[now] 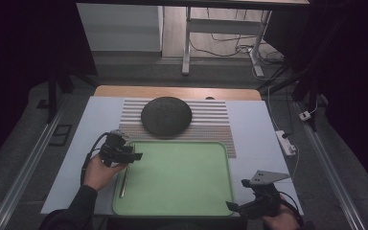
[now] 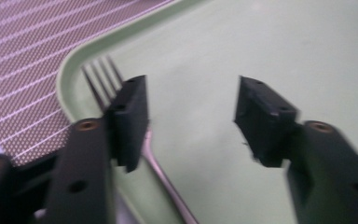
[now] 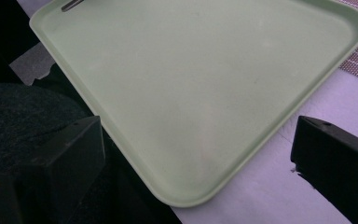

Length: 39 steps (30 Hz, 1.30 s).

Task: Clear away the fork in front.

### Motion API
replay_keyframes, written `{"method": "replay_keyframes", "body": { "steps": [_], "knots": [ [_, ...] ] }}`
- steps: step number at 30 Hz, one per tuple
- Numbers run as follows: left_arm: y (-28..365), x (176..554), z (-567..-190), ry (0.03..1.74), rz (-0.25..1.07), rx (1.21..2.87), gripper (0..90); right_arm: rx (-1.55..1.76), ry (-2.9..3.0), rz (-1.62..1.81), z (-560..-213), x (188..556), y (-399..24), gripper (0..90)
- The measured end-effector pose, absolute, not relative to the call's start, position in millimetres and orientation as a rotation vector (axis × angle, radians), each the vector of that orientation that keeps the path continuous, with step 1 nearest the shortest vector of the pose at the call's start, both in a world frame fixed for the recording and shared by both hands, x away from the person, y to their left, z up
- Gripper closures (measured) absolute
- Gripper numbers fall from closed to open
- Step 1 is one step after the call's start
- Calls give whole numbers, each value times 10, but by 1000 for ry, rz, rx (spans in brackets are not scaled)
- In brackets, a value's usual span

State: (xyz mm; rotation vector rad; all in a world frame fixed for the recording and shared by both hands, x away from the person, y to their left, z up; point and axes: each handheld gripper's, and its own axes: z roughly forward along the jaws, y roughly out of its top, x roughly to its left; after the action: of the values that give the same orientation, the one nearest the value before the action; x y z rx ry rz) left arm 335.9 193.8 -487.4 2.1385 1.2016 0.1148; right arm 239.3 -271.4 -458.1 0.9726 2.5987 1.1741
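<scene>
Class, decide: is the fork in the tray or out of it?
In. The fork lies flat inside the tray's left rim, below the open left gripper, untouched.

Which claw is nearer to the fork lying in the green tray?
Left. The left claw hangs just above the fork at the tray's left edge, jaws open. The right claw sits at the tray's near right corner, far from it.

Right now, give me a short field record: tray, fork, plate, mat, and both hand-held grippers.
tray: green tray, on the table, near edge
fork: fork lying in the tray along its left rim, tines toward the mat
plate: dark round plate on the striped mat, beyond the tray
left hand-held gripper: left hand-held gripper open above the fork, nothing between the pads
right hand-held gripper: right hand-held gripper open, at the tray's near right corner, holding nothing
</scene>
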Motion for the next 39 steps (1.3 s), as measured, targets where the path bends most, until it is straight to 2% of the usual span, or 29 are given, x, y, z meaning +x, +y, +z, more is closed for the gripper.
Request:
{"method": "replay_keyframes", "body": {
  "steps": [3,8,17,26,39],
  "knots": [
    [1968,3294,-4819,1170,132,2134,301,976,2602,1175,-4584,2396,-2711,25],
    [2003,3170,-4752,1170,142,2108,201,977,2602,1177,-4584,2398,-2712,22],
    [2085,2902,-4689,1129,155,2095,84,985,2605,1178,-4586,2401,-2715,20],
    [2334,2603,-4742,1150,111,2020,52,996,2607,1176,-4587,2406,-2714,18],
    [2644,2233,-4743,1160,140,1939,27,1011,2603,1175,-4589,2416,-2720,18]
  ]
}}
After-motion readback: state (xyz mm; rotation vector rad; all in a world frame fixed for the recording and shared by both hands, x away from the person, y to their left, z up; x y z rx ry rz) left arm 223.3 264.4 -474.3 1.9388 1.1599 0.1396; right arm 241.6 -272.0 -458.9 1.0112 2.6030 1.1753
